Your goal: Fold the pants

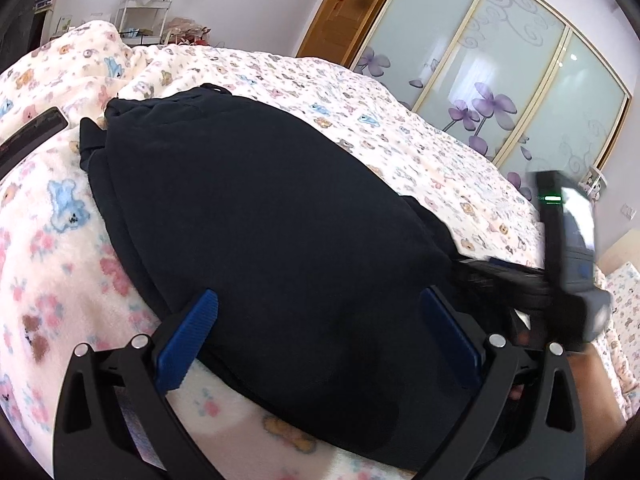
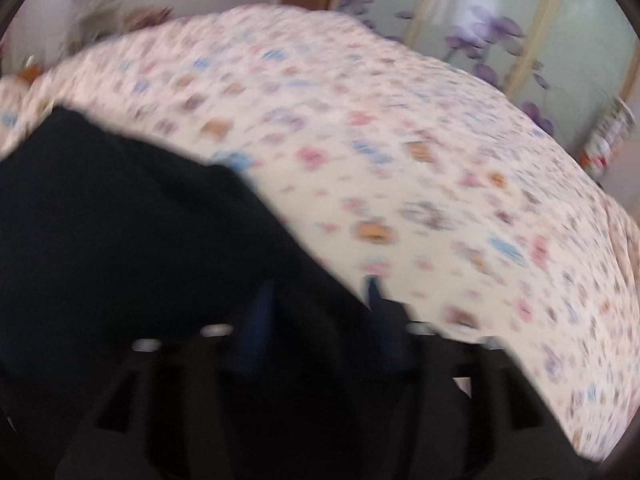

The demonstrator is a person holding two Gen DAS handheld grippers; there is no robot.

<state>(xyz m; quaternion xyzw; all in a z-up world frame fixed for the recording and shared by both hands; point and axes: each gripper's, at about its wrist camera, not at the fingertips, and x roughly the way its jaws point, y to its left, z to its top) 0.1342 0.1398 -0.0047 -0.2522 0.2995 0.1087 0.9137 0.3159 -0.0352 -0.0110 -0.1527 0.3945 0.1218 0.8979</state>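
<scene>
Black pants [image 1: 260, 208] lie folded in a thick bundle on a bed covered by a floral blanket [image 1: 400, 120]. My left gripper [image 1: 320, 328] stands open, its blue pads [image 1: 192, 340] wide apart on either side of the bundle's near end. My right gripper [image 1: 480, 274] shows blurred at the bundle's right edge, held by a hand [image 1: 592, 392]. The right wrist view is smeared: the pants [image 2: 120, 220] fill the left, and the right gripper [image 2: 318, 308] has its fingers [image 2: 260, 320] apart with dark fabric in the gap. I see no pinch on the cloth.
A flat black object [image 1: 32, 136] lies on the blanket at far left. Behind the bed are a white shelf rack [image 1: 152, 0], a wooden door [image 1: 340, 8] and a wardrobe with flowered sliding doors [image 1: 500, 80]. Bare blanket stretches to the right of the pants [image 2: 440, 160].
</scene>
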